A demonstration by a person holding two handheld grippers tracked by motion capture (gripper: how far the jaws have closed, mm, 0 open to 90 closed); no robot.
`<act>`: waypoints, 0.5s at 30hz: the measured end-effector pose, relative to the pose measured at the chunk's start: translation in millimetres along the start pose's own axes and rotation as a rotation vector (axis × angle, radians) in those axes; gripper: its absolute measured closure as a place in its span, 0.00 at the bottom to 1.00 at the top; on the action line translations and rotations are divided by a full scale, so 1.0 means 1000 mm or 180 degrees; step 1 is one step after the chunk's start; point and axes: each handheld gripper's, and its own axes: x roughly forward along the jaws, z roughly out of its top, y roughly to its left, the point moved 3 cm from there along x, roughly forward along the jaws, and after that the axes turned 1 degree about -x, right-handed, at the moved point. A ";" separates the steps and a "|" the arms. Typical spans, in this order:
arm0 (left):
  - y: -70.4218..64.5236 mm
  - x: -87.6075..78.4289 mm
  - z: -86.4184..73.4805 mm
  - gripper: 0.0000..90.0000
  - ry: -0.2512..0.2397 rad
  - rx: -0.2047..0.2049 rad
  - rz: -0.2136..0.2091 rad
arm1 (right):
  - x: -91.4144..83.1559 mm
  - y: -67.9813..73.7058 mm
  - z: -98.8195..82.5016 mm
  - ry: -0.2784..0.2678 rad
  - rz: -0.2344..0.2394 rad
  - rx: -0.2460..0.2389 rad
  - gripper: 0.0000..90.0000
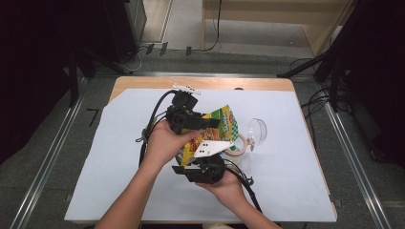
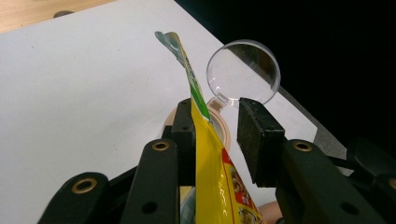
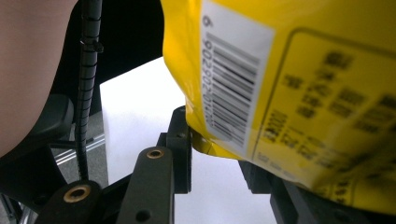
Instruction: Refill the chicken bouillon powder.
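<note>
Now, table: wooden, under a white sheet.
Bag: yellow and green, held up above the sheet's middle between both grippers.
Left gripper: jaws apart; the bag's edge lies against one pad, clear of the other.
Right gripper: under the bag, whose lower corner sits between its jaws; grip cannot be told.
Tape roll: on the sheet, just beside the bag.
Clear lid: beside the roll.

A clear lid stood on edge right of centre on the white sheet covering the bench, a tape roll just beside it.
</note>
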 end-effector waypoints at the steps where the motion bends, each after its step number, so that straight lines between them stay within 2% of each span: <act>1: 0.000 0.001 0.001 0.77 0.0016 0.0002 0.0000 | 0.000 0.000 0.000 0.0000 0.0006 0.0008 0.78; 15: 0.006 0.006 0.004 0.77 0.0021 -0.0057 -0.0043 | -0.001 -0.005 0.001 0.0029 -0.0027 0.0035 0.77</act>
